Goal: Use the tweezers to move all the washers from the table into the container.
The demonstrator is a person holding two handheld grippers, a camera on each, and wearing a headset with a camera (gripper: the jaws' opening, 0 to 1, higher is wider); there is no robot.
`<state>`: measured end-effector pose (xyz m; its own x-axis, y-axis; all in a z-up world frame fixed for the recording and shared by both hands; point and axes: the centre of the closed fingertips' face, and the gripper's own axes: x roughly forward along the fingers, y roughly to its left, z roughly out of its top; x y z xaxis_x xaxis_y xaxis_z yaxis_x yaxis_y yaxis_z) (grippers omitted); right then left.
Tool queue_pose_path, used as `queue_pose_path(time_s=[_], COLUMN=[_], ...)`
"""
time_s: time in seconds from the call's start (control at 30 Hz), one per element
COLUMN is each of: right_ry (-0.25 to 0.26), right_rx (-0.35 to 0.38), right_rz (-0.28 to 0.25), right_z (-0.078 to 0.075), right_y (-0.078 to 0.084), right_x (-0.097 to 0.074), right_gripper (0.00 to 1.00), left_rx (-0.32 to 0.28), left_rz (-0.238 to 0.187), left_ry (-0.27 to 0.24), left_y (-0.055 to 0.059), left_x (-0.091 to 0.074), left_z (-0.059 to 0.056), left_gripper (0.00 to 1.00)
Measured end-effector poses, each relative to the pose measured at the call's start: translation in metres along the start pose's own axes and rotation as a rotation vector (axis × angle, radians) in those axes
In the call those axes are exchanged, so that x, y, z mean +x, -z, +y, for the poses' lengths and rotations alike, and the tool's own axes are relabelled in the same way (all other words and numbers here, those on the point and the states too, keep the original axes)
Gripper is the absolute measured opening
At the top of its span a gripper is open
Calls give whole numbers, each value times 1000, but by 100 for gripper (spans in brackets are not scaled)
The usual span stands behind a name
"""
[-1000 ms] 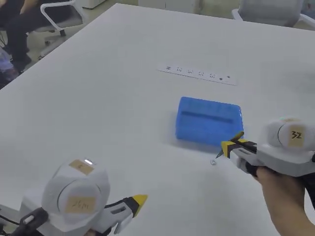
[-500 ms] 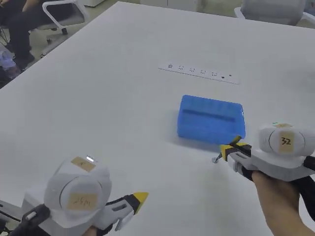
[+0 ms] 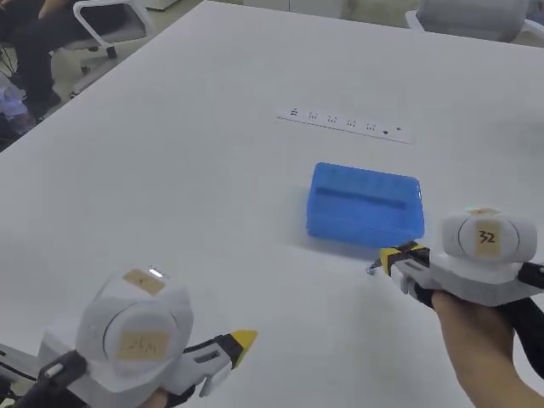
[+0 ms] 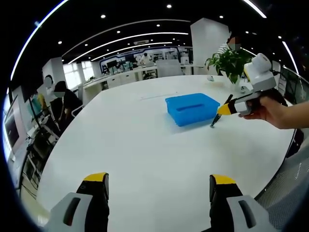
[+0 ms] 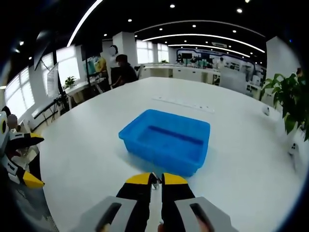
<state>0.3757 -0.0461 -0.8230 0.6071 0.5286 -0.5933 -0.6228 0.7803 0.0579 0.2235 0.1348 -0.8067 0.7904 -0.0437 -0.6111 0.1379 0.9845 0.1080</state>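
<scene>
My right gripper (image 3: 396, 256) is shut on thin metal tweezers (image 3: 375, 267), just in front of the blue container's (image 3: 365, 204) near wall. The tweezers' tip points down-left, close above the white table (image 3: 170, 187). Whether a washer sits in the tip is too small to tell. In the right gripper view the jaws (image 5: 154, 180) are pressed on the tweezers (image 5: 154, 183), with the open container (image 5: 166, 137) straight ahead. The left gripper view has the right gripper (image 4: 225, 109) and tweezers (image 4: 215, 121) beside the container (image 4: 190, 108). My left gripper (image 4: 157, 186) stands open, low at the near left (image 3: 231, 350).
A white power strip (image 3: 344, 125) lies beyond the container. Office chairs (image 3: 106, 25) and a seated person stand past the table's far left edge. A potted plant (image 4: 229, 60) is off the table's far side. Bare tabletop spreads between the two grippers.
The tweezers' tip dipped to a small washer on the table in front of the container, then rose slightly. That washer no longer shows apart from the tip. The left gripper stayed put.
</scene>
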Motion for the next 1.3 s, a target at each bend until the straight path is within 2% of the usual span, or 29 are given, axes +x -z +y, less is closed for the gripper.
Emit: queue_pose_path(time_s=[0.2, 0.3, 0.4, 0.63, 0.8, 1.03, 1.3], right_ry=[1, 5, -12, -3, -14, -17, -20], right_rx=[-4, 3, 30, 38, 55, 79, 80], right_rz=[25, 38, 76, 101, 157, 194, 207], right_z=[-2, -5, -2, -3, -3, -3, -1], right_y=[-4, -4, -2, -7, -8, -8, -7], right_x=[-3, 0, 2, 4, 6, 7, 5], right_gripper=[3, 4, 4, 4, 3, 3, 3], left_rx=[2, 6, 5, -1, -5, -4, -3], left_rz=[-1, 2, -1, -2, -4, -2, 1], left_ry=[2, 4, 3, -3, -7, -6, -4], left_y=[0, 0, 0, 0, -1, 0, 1], left_x=[0, 0, 1, 2, 1, 0, -1], left_z=[-1, -1, -1, 1, 1, 0, 1], left_gripper=[88, 88, 88, 88, 88, 88, 88])
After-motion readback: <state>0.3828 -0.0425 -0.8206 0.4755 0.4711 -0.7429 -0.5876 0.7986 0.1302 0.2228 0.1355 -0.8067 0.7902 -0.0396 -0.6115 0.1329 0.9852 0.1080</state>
